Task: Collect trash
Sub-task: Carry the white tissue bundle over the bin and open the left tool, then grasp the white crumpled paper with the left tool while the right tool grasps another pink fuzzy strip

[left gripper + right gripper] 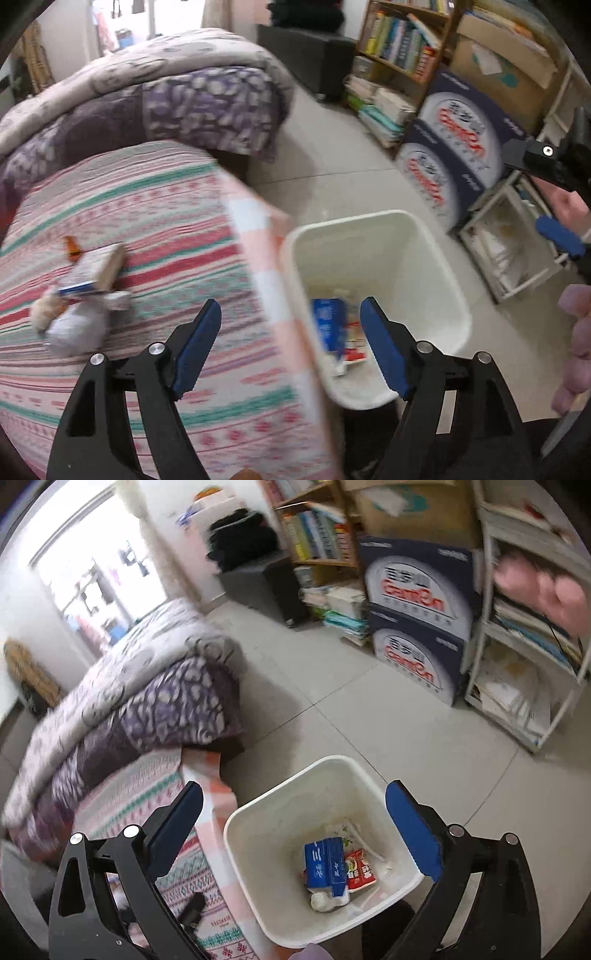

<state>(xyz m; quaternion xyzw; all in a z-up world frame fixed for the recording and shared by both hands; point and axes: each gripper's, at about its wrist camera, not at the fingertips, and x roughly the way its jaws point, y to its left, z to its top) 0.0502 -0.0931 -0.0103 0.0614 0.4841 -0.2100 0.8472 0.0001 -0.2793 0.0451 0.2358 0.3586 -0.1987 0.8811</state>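
Cartons by shelves read "GeniOn", partly blurred.

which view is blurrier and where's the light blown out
Left wrist view: heavy motion blur smears the striped bedspread and the trash pile; the white bin is soft. Right wrist view: sharper on the bin and its blue carton, but the window is overexposed. Both show fisheye bending at the edges.
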